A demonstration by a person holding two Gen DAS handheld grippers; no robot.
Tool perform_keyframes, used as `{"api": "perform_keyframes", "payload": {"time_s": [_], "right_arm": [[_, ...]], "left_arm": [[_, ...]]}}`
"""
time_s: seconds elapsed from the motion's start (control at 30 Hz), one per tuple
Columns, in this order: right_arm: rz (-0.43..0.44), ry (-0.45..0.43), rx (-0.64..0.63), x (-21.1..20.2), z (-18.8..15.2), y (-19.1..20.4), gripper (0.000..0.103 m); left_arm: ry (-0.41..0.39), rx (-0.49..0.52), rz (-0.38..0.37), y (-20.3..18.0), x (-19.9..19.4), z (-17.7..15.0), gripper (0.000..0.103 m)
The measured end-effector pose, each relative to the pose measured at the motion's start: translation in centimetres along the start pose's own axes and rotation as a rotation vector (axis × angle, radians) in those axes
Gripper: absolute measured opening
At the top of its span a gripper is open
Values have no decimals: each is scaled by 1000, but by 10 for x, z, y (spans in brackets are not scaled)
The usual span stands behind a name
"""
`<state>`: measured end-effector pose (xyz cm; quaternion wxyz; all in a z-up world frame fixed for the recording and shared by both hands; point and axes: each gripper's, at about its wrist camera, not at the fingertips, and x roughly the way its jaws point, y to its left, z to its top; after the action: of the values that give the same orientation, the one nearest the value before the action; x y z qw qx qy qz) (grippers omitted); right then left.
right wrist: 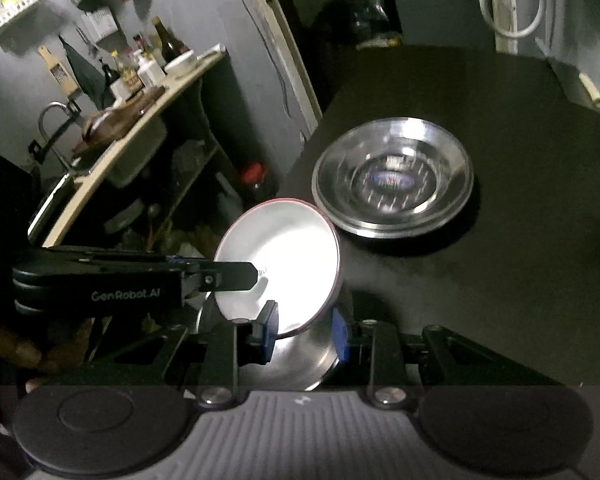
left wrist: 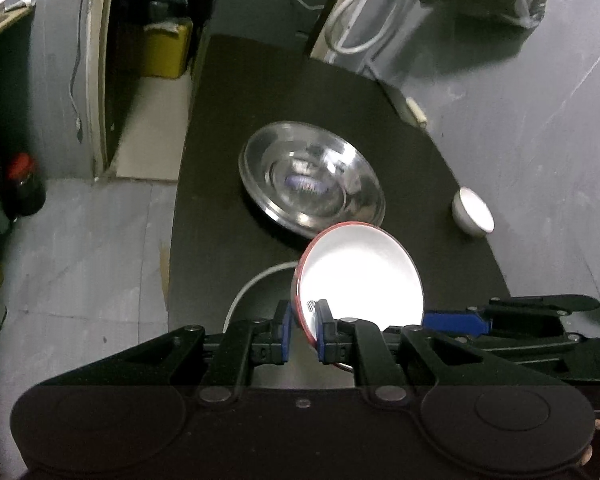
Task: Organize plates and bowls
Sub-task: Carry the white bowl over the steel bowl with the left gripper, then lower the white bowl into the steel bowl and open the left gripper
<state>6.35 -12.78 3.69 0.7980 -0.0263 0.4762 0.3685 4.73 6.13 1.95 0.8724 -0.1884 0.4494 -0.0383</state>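
My left gripper [left wrist: 303,326] is shut on the rim of a white plate with a red edge [left wrist: 360,276], holding it tilted above the dark table [left wrist: 228,184]. The same plate [right wrist: 278,260] shows in the right wrist view, with the left gripper's finger [right wrist: 236,276] on its rim. My right gripper [right wrist: 305,334] is open, its pads on either side of the plate's lower edge, above a steel plate [right wrist: 300,356] on the table. A stack of steel bowls [left wrist: 312,178] sits farther back, also in the right wrist view [right wrist: 394,176]. A small white bowl [left wrist: 472,212] stands at the right.
A white-rimmed dish [left wrist: 256,284] lies under the held plate. A red-capped dark bottle [left wrist: 24,188] stands on the floor left of the table. A counter with a sink, bottles and a bowl [right wrist: 140,92] is at the far left. A white hose [left wrist: 364,12] hangs at the back.
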Motion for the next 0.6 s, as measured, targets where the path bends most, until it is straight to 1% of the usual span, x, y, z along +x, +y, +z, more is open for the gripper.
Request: {"api": "perform_keyframes", "payload": {"time_s": [0.3, 0.6], "right_arm": [[-13, 70, -4, 11, -5, 9, 32], [-26, 109, 1, 20, -5, 12, 32]], "left_arm": [[121, -6, 19, 11, 10, -7, 14], [174, 9, 39, 9, 18, -8, 15]]}}
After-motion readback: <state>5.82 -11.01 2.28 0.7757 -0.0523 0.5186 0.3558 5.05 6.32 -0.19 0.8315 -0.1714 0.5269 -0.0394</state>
